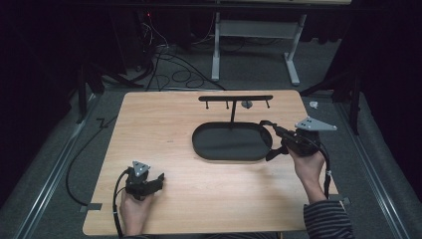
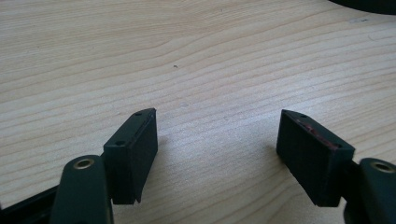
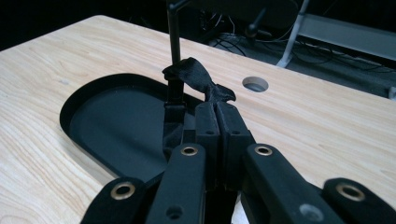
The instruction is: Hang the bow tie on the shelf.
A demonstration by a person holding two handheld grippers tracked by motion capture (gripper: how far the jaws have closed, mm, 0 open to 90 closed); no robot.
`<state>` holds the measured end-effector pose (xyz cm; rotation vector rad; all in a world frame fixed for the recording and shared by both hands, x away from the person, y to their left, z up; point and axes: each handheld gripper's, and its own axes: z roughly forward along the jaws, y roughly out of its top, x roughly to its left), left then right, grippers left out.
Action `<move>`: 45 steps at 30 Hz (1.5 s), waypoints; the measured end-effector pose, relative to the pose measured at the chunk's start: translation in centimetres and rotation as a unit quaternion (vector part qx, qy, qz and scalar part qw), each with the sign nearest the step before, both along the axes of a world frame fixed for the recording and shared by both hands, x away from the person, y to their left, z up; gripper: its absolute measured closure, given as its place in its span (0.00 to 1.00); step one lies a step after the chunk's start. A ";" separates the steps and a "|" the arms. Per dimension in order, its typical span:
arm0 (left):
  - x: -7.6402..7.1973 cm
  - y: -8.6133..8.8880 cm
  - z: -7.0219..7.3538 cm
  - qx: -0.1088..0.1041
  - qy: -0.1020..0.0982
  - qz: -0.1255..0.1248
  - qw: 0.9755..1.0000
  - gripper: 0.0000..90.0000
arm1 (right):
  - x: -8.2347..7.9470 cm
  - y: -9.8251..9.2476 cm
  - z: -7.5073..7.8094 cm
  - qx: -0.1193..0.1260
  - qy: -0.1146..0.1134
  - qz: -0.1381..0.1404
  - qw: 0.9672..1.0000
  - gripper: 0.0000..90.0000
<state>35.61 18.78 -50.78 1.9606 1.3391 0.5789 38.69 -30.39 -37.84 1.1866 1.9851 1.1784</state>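
Note:
A black fabric strap (image 3: 194, 72) sticks out past the tips of my right gripper (image 3: 217, 109), which is shut on it; part of the strap hangs down beside the jaws. In the high view the right gripper (image 1: 275, 130) holds the strap (image 1: 270, 152) over the right end of a black oval tray (image 1: 199, 144). A black T-shaped rack (image 1: 235, 98) with short pegs rises from the tray's far side, and its post (image 3: 174, 42) stands just behind the strap. My left gripper (image 1: 158, 179) rests low at the table's front left, open with bare wood between its jaws (image 2: 217, 140).
The wooden table (image 1: 164, 124) has a round hole (image 3: 255, 84) beyond the tray. Cables and a white desk frame (image 1: 254, 30) sit on the dark floor behind. The person's hands come in from the near edge.

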 end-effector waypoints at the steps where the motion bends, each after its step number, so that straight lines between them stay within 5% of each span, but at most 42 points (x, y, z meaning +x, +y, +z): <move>1: 0.0 0.0 0.0 0.000 0.000 0.000 1.000 0.33 | 0.0 0.0 0.0 0.000 0.000 0.000 1.000 1.00; 26: 0.0 0.0 0.0 0.000 0.000 0.000 1.000 0.33 | 4.0 0.4 3.4 0.004 -0.017 -0.010 1.000 1.00; 45: 0.0 0.0 0.0 0.000 0.000 0.000 1.000 0.33 | 7.4 -0.6 1.8 0.013 0.015 -0.045 0.999 0.99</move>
